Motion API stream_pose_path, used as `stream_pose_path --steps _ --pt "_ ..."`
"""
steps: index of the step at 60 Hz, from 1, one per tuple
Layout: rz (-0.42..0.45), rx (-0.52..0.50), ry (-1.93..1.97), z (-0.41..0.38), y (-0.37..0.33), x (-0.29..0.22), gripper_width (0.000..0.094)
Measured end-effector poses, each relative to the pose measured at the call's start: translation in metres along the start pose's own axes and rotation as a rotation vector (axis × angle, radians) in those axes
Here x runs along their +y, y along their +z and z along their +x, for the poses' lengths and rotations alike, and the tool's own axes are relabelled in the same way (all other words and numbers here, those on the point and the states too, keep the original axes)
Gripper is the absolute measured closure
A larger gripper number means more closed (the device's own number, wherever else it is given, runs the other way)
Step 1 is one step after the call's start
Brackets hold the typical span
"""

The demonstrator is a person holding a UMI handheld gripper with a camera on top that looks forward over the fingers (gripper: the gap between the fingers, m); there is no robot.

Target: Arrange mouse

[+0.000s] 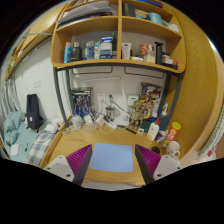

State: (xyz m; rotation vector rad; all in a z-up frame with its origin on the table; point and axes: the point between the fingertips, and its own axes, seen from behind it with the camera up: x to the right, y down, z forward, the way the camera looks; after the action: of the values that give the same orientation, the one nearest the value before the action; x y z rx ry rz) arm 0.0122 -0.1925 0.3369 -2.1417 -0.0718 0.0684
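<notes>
My gripper [112,163] is open, its two magenta pads [80,160] spread wide with nothing between them. Below and between the fingers lies a light blue mouse pad [112,157] on the wooden desk [65,143]. I see no mouse anywhere in view.
The back of the desk is crowded with bottles and small items [150,125], a small figure [137,112] among them. A dark bag or chair [34,112] stands at the left. Wooden shelves [115,63] with bottles and boxes hang above the desk.
</notes>
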Motion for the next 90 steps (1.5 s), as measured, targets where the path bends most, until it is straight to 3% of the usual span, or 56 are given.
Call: stream_pose_path --steps 1,4,6,29,50,59,64,65,67,69,70,71,73,83,84,90 --pt "0.031 0.008 -0.010 0.001 0.006 0.018 0.0070" --pt "-0.005 0.014 0.006 0.020 0.012 0.003 0.0069" --pt "0.017 0.031 -0.001 0.032 0.025 0.023 0.0070" --pt "-0.098 0.208 0.088 0.198 0.137 0.136 0.0067" --pt "-0.207 0.214 0.155 0.290 0.273 0.197 0.0078" --pt "-0.210 0.216 0.147 0.309 0.312 0.205 0.0089" --pt "-0.202 0.213 0.141 0.313 0.325 0.205 0.0152" --pt "-0.200 0.205 0.144 0.311 0.327 0.205 0.0118" --pt "-0.182 0.201 0.159 0.312 0.332 0.202 0.0224" --pt "-0.174 0.194 0.159 0.310 0.334 0.201 0.0226" --pt "-0.170 0.190 0.155 0.310 0.336 0.200 0.0301" --pt "-0.168 0.190 0.150 0.310 0.337 0.200 0.0310" --pt "-0.162 0.190 0.142 0.309 0.338 0.198 0.0452" --pt "-0.165 0.194 0.135 0.309 0.338 0.198 0.0524" --pt "-0.166 0.195 0.135 0.309 0.338 0.198 0.0583" --pt "-0.191 0.206 0.124 0.310 0.336 0.198 0.0657"
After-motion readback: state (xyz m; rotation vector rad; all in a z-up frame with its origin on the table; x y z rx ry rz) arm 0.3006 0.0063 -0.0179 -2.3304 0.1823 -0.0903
